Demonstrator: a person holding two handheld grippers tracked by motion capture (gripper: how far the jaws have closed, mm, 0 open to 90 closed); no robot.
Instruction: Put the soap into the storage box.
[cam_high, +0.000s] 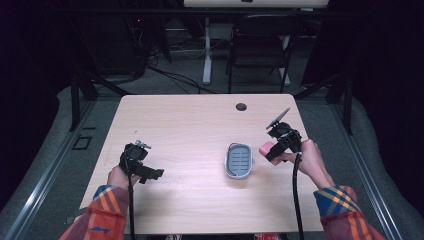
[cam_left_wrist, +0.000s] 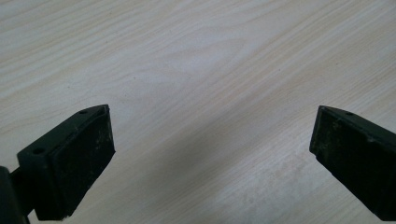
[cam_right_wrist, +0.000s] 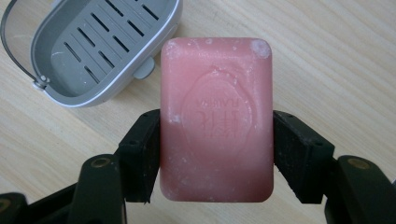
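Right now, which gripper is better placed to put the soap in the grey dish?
Right. The right gripper is shut on the pink soap beside the grey dish; the left gripper is open over bare table, farther off.

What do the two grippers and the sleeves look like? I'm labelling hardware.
Both the left gripper and right gripper are black, each trailing a black cable. The right carries a grey plate. Its pads are flat and scuffed. The sleeves are orange plaid.

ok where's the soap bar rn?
Clamped in the right gripper, held above the table just right of the grey soap dish. In the high view the soap bar shows pink at the table's right side.
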